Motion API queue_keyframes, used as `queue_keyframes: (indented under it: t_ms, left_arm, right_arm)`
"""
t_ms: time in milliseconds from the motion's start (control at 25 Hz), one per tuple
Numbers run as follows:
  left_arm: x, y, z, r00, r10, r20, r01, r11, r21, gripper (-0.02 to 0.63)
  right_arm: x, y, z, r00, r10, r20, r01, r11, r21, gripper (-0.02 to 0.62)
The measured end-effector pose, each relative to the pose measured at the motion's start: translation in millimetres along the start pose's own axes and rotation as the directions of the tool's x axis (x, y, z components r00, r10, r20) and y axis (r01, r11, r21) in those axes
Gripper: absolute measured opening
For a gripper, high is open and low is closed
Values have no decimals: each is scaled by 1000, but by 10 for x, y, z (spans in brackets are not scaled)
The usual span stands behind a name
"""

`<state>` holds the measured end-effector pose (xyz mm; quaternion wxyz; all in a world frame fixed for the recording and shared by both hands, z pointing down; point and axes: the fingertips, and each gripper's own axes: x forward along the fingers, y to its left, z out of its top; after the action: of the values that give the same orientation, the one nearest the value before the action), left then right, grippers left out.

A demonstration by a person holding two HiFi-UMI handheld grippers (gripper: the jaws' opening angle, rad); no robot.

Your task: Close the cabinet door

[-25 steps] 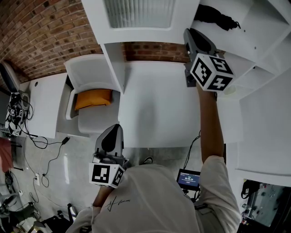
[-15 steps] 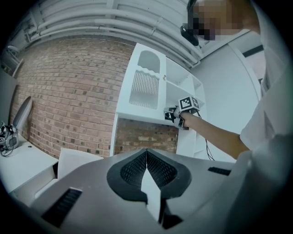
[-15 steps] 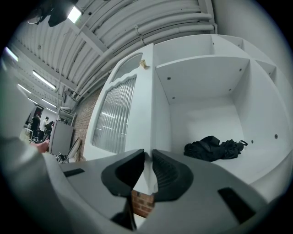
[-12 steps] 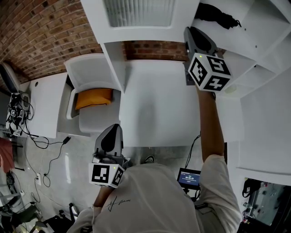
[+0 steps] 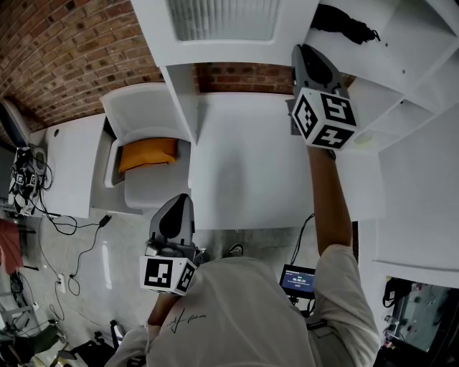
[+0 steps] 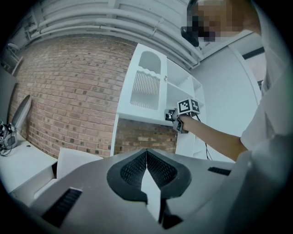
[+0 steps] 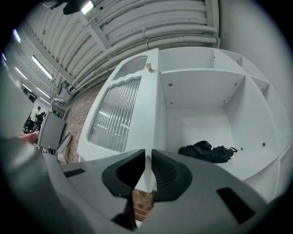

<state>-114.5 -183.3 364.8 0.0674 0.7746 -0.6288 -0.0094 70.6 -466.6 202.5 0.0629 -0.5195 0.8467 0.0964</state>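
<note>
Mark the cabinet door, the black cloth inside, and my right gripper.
cabinet door (image 7: pixel 116 114): right gripper view, ribbed glass panel.
black cloth (image 7: pixel 206 151): right gripper view, middle of bundle.
right gripper (image 7: pixel 148 155): right gripper view, between its fingertips.

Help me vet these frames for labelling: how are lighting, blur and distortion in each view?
Head view: evenly lit, sharp, a faint shadow on the white surface, edges bowed. Left gripper view: heavy fisheye, dark corners, the left tool looming large in the foreground. Right gripper view: same fisheye, ceiling lamps glaring at upper left, the cabinet door pane bright.
</note>
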Motion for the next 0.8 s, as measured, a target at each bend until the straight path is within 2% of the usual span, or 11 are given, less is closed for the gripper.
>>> queue_keyframes:
  t_ms: [800]
  left_arm:
    - [-177, -10, 143, 994, -104, 27, 104, 995, 13, 15]
  right_arm:
    - [-482, 215, -43, 998, -22, -58, 21, 1000, -14, 34]
